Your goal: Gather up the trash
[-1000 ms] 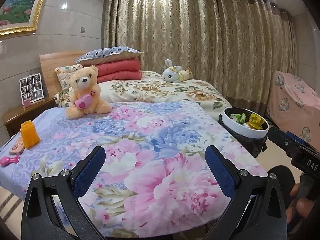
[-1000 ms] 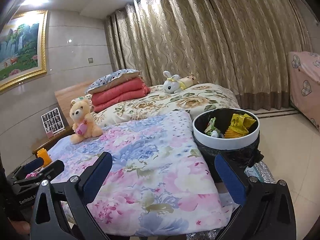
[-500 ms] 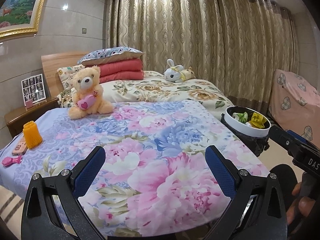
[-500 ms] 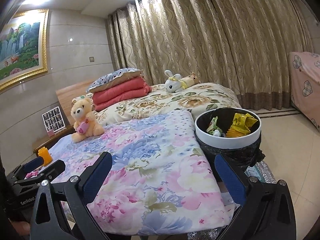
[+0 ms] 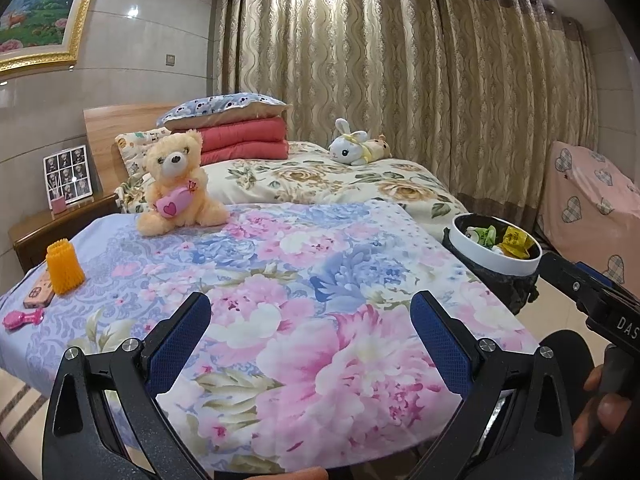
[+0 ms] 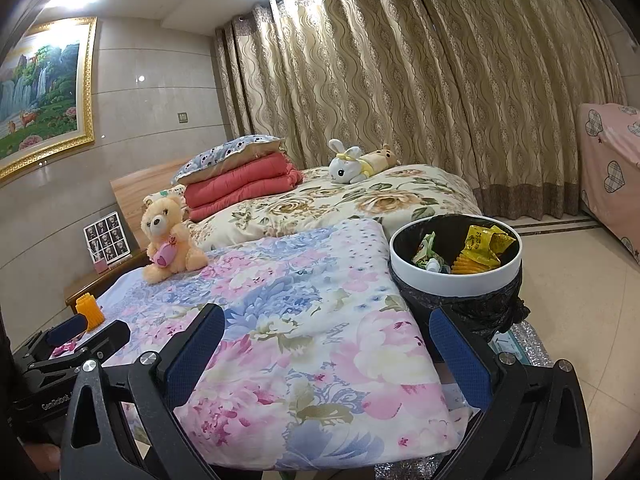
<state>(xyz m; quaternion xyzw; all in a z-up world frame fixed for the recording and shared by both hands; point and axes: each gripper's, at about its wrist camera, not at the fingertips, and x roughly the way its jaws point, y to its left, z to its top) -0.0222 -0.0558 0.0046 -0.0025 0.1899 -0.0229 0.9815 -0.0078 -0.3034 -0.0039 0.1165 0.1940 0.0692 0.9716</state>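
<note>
Left jaws: the left gripper [image 5: 310, 328] has its blue-padded jaws spread wide with nothing between them, held over the near end of the flowered blanket [image 5: 280, 280].
Right jaws: the right gripper [image 6: 326, 350] is likewise wide open and holds nothing; its right jaw overlaps the black bag under the bin's rim in the right wrist view.
Trash: a yellow wrapper [image 6: 486, 240], a green wrapper [image 6: 426, 246] and a ridged orange piece [image 6: 474, 266] lie inside the trash bin [image 6: 456, 282], well beyond both sets of jaws.
Trash bin: round, white-rimmed, lined with a black bag, standing just beside the right edge of the blanket; in the left wrist view it sits beyond and to the right of the right jaw.
Blanket: pink, blue and white flowers, spread over the near bed.
On the blanket: a teddy bear [image 5: 180, 184] holding a pink heart sits upright at the far left; an orange ridged cup [image 5: 64, 268], a phone [image 5: 38, 292] touching it and a pink toy brush [image 5: 22, 318] lie at the left edge.
Behind: a second bed with folded red quilts [image 5: 244, 140], a pillow on top and a white plush rabbit [image 5: 354, 148].
Hand: fingers [image 5: 596, 404] grip the right gripper's handle at the lower right of the left wrist view.
</note>
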